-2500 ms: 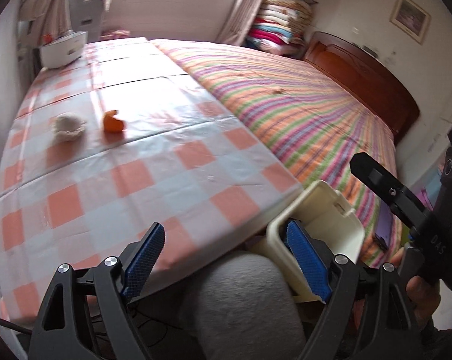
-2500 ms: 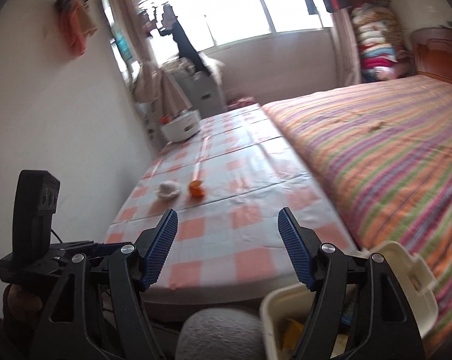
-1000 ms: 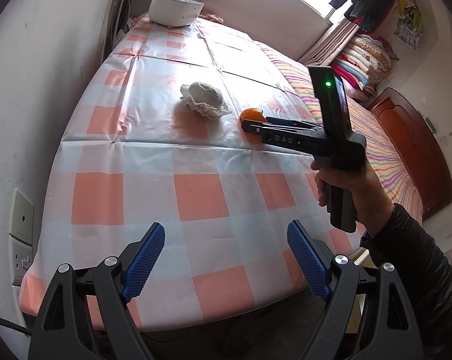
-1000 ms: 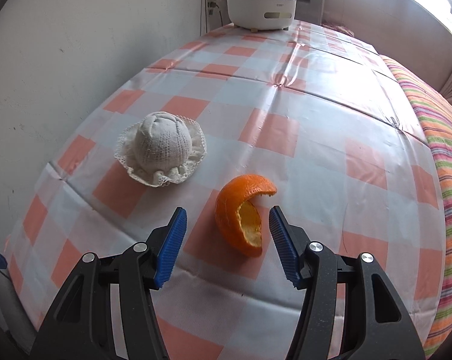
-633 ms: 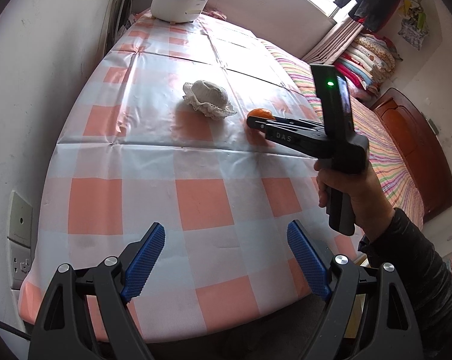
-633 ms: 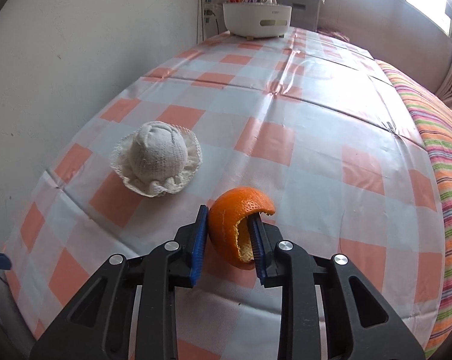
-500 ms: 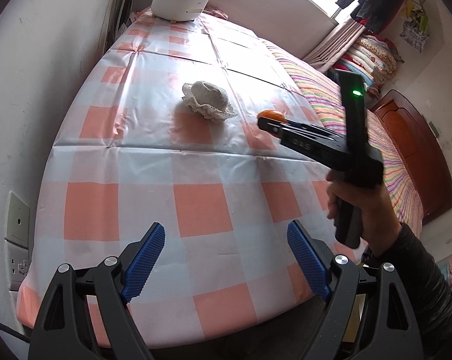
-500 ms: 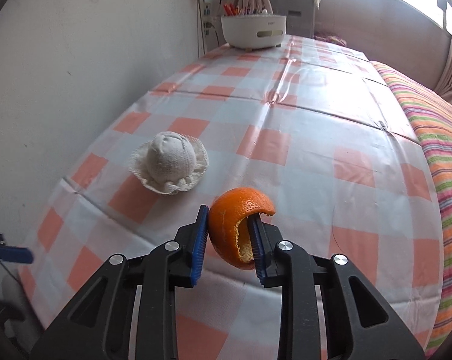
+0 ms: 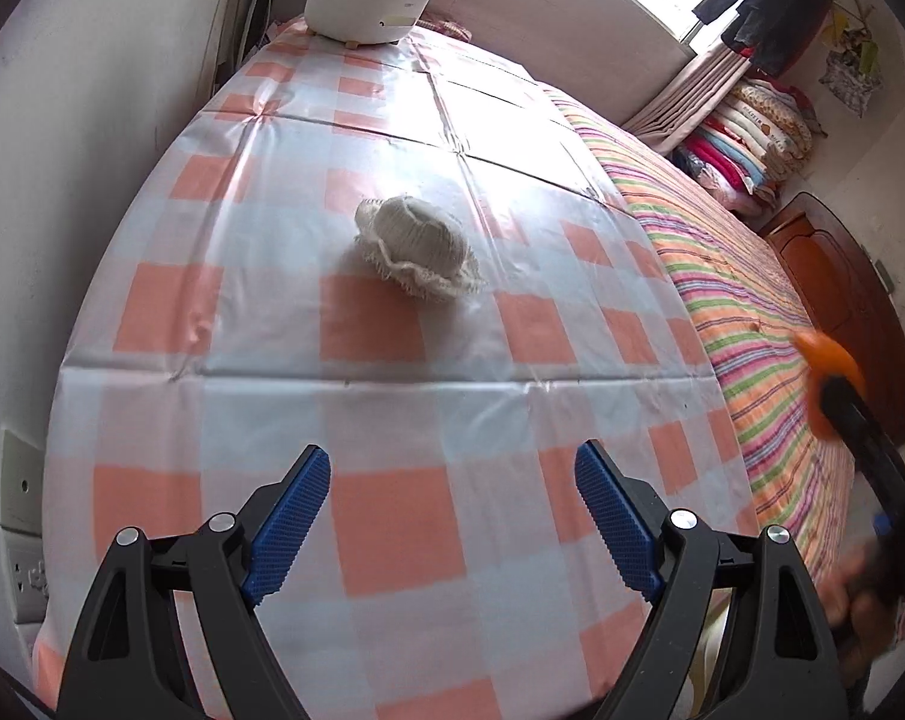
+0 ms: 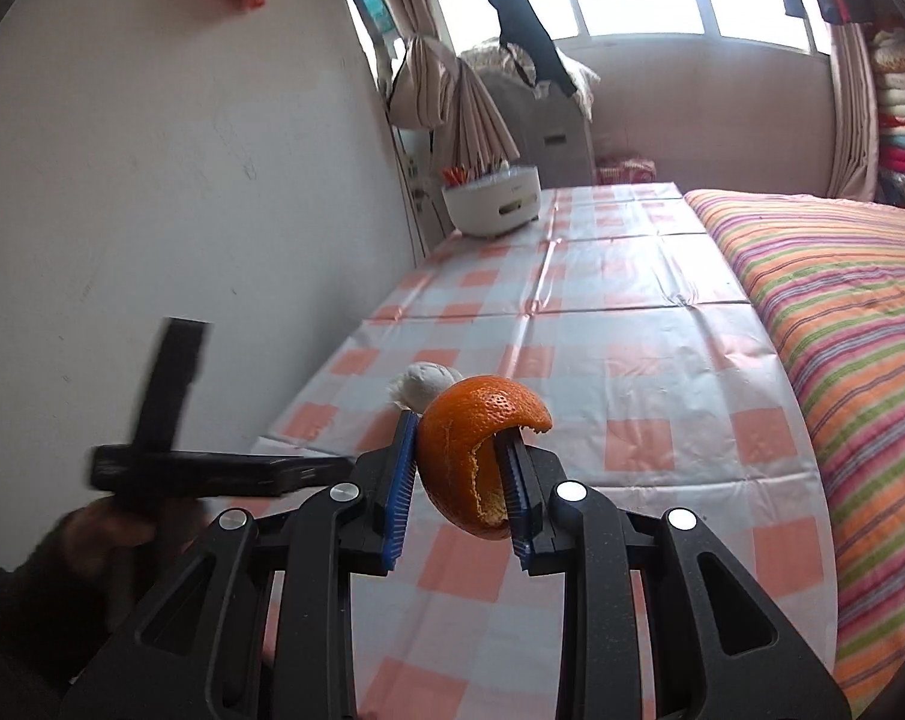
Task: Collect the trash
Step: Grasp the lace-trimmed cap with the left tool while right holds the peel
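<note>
My right gripper (image 10: 455,480) is shut on an orange peel (image 10: 473,447) and holds it in the air above the checked tablecloth (image 10: 602,360). The peel also shows at the right edge of the left wrist view (image 9: 827,372), held over the striped bed. A white crumpled lacy cup (image 9: 419,249) lies on the middle of the table; in the right wrist view it is partly hidden behind the peel (image 10: 422,381). My left gripper (image 9: 452,516) is open and empty above the near part of the table.
A white round appliance (image 9: 365,6) stands at the table's far end by the wall. A striped bed (image 9: 752,276) adjoins the table's right side. A wall (image 10: 182,180) runs along the left, with a socket (image 9: 23,516) near the front corner.
My right gripper has lifted the orange peel off the table and pulled back to the right, toward the bed. The left gripper has stayed open and moved slightly closer to the lacy cup.
</note>
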`<state>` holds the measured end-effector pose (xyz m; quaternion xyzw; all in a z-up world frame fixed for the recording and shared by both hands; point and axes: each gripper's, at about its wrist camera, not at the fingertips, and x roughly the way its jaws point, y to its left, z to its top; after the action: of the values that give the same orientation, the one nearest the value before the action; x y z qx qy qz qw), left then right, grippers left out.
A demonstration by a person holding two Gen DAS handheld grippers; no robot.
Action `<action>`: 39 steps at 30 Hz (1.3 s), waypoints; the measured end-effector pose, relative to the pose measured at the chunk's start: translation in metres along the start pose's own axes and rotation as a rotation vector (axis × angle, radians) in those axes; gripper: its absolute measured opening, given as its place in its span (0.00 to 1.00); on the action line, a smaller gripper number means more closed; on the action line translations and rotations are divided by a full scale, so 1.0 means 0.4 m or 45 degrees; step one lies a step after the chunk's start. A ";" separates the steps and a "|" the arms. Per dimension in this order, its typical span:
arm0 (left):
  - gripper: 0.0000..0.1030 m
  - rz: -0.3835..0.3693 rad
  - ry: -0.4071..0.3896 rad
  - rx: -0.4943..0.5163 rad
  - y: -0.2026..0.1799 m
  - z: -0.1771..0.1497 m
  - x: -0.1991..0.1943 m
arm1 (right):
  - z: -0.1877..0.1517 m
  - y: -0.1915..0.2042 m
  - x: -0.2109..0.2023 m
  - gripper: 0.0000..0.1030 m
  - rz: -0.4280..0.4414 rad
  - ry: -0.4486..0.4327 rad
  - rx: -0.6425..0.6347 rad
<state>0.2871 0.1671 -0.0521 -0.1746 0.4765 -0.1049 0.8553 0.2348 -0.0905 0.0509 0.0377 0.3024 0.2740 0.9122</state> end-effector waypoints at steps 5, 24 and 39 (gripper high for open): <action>0.79 0.021 -0.011 -0.017 -0.004 0.070 0.055 | -0.024 0.037 -0.098 0.25 0.028 -0.096 0.041; 0.80 0.156 0.032 -0.168 0.024 0.256 0.243 | -0.058 0.026 -0.186 0.25 0.075 -0.235 0.116; 0.49 0.207 -0.048 0.094 -0.055 0.206 0.190 | -0.081 -0.001 -0.236 0.25 0.033 -0.286 0.167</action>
<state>0.3969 0.1371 -0.0624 -0.1056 0.4686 -0.0491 0.8757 0.1536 -0.1434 0.0745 0.1315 0.2150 0.2597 0.9322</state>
